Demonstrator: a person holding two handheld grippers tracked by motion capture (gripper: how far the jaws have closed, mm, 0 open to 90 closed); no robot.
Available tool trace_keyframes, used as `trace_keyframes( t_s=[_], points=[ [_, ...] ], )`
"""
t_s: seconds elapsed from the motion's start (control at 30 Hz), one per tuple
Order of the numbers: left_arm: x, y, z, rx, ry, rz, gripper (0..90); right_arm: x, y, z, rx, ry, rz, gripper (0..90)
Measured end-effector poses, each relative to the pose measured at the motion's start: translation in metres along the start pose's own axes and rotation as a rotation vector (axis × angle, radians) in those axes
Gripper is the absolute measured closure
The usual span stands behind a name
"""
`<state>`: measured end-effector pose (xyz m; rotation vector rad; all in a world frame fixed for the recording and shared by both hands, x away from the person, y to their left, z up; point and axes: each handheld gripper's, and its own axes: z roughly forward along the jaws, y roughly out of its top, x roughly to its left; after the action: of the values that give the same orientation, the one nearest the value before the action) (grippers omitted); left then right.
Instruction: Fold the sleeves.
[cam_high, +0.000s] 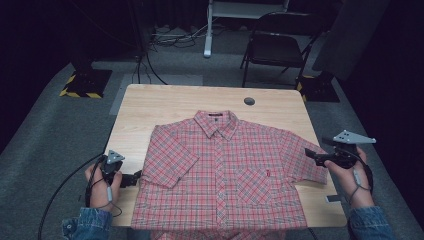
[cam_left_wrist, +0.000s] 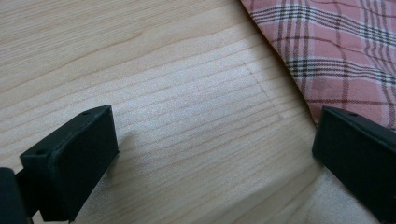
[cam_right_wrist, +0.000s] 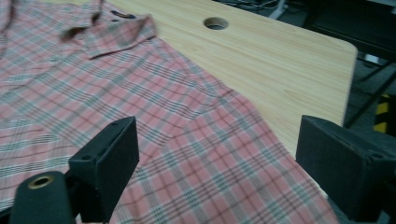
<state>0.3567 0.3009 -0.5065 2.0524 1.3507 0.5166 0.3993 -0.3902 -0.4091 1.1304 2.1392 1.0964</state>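
Observation:
A red plaid short-sleeved shirt (cam_high: 225, 170) lies flat, buttoned front up, on the wooden table (cam_high: 165, 105), its hem hanging over the near edge. My left gripper (cam_high: 136, 179) rests low at the table's left side, beside the shirt's sleeve. In the left gripper view its jaws (cam_left_wrist: 215, 140) stand open over bare wood, with the shirt's edge (cam_left_wrist: 336, 46) by one jaw. My right gripper (cam_high: 309, 155) hovers by the other sleeve at the table's right edge. Its jaws (cam_right_wrist: 219, 154) are open over the plaid cloth (cam_right_wrist: 163, 116), nothing between them.
A round cable hole (cam_high: 249, 101) sits in the table behind the collar. Beyond the table stand a black folding chair (cam_high: 277, 45), a white stand leg (cam_high: 207, 30) and yellow-black striped bases (cam_high: 85, 82). Cables run over the grey floor.

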Motion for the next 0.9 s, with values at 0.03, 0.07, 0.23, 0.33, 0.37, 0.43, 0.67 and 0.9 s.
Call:
trace_keyframes(
  t_s=[0.03, 0.07, 0.23, 0.33, 0.37, 0.43, 0.67, 0.9],
  points=[
    [0.000, 0.000, 0.000, 0.000, 0.000, 0.000, 0.3, -0.003, -0.001, 0.001, 0.003, -0.006, 0.003, 15.6],
    [0.000, 0.000, 0.000, 0.000, 0.000, 0.000, 0.3, -0.006, -0.003, 0.001, 0.002, -0.004, 0.002, 17.2],
    [0.000, 0.000, 0.000, 0.000, 0.000, 0.000, 0.3, -0.018, -0.010, 0.004, 0.004, -0.021, 0.008, 22.1],
    [0.000, 0.000, 0.000, 0.000, 0.000, 0.000, 0.3, -0.024, -0.015, 0.007, 0.016, -0.038, 0.012, 25.3],
    [0.000, 0.000, 0.000, 0.000, 0.000, 0.000, 0.3, -0.026, -0.017, 0.008, 0.014, -0.041, 0.023, 26.4],
    [0.000, 0.000, 0.000, 0.000, 0.000, 0.000, 0.3, -0.030, -0.022, 0.010, 0.024, -0.050, 0.045, 27.4],
    [0.000, 0.000, 0.000, 0.001, -0.001, 0.000, 0.3, -0.042, -0.042, 0.017, 0.076, -0.076, 0.094, 30.3],
    [0.000, 0.000, 0.000, 0.001, -0.001, 0.000, 0.3, -0.048, -0.056, 0.024, 0.127, -0.110, 0.140, 29.1]
  ],
)
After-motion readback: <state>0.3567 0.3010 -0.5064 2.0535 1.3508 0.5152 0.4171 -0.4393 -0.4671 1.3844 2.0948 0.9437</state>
